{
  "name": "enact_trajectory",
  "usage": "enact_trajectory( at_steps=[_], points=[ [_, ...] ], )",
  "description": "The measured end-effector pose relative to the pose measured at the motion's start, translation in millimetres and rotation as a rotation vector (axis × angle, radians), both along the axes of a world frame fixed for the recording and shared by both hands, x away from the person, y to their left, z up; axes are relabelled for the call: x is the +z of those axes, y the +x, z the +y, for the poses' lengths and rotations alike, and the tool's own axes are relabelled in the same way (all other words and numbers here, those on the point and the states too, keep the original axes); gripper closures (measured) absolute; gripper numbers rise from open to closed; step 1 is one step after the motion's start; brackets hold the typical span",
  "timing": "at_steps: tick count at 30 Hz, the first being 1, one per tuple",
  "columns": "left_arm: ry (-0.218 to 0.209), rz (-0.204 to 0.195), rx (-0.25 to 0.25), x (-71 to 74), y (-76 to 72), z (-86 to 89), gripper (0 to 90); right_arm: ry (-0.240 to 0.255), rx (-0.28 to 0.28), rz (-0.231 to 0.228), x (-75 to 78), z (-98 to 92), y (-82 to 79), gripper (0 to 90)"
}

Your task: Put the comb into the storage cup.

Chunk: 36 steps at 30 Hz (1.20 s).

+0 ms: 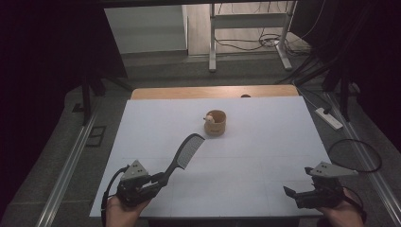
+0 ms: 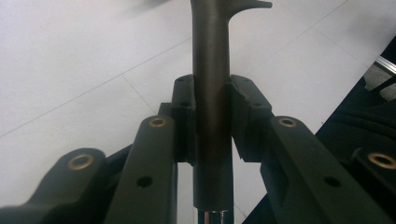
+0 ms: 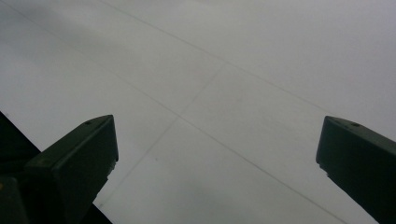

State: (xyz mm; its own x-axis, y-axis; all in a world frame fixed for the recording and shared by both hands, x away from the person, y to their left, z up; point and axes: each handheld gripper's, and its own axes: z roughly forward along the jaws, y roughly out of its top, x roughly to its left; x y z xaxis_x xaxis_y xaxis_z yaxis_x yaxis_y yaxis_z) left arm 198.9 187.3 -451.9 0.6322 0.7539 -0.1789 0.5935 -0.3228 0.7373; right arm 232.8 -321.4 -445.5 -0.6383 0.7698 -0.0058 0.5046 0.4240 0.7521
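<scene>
Comb [image 1: 185, 152] status: gripped by its handle in the left gripper [image 1: 160, 181], teeth end raised and slanting forward over the white table [image 1: 265, 142] toward the wooden cup [image 1: 216, 122]. In the left gripper view the dark handle [image 2: 212, 102] runs upright between the two pads, which press on it from both sides; the jaws stand narrow, closed onto the handle.

Wooden cup: stands upright near the far middle of the table, apart from the comb tip. A small pale rounded item [image 1: 208, 119] sits at its rim; what it is cannot be told.

Right gripper [image 1: 294, 195]: rests at the near right corner of the table, well apart from comb and cup. In the right gripper view its jaws stand wide apart with nothing but bare table between them.

Progress, as judged from these positions:
1. Pickup of the comb appears complete; the grip looks firm and centred.
2. Transfer toward the cup appears under way but unfinished; the comb tip has not reached the cup.
3. Placing the comb into the cup, if that is the aim, and release remain to be done.
</scene>
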Motion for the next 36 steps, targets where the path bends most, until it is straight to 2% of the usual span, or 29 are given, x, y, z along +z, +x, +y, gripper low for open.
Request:
enact_trajectory(
  at_steps=[5, 12, 14, 22, 23, 26, 36],
  points=[
    [0.007, -0.006, -0.019, 0.2, 3.8, -5.6, 72.1, 0.011, 0.046, -0.01, 3.5, 8.5, 3.7, 0.0],
    [0.007, -0.006, -0.033, -0.1, 6.1, -8.5, 72.1, 0.038, 0.08, -0.031, 8.9, 15.0, 8.7, 0.0],
    [0.001, -0.003, -0.039, -0.1, 6.7, -9.0, 72.1, 0.055, 0.096, -0.009, 11.6, 18.5, 12.4, 0.0],
    [-0.005, 0.002, -0.064, -1.1, 11.3, -14.7, 72.1, 0.085, 0.117, 0.011, 16.4, 26.8, 21.2, 0.0],
    [-0.003, 0.002, -0.067, -1.3, 12.0, -16.0, 72.1, 0.099, 0.128, 0.028, 17.4, 30.8, 24.1, 0.0],
    [-0.006, 0.004, -0.076, -1.4, 13.8, -18.1, 72.1, 0.117, 0.138, 0.041, 17.6, 36.9, 27.0, 0.0],
    [-0.012, 0.0, -0.091, -2.7, 20.9, -24.2, 72.2, 0.126, 0.164, 0.068, 17.6, 50.2, 36.7, 0.0]
  ],
)
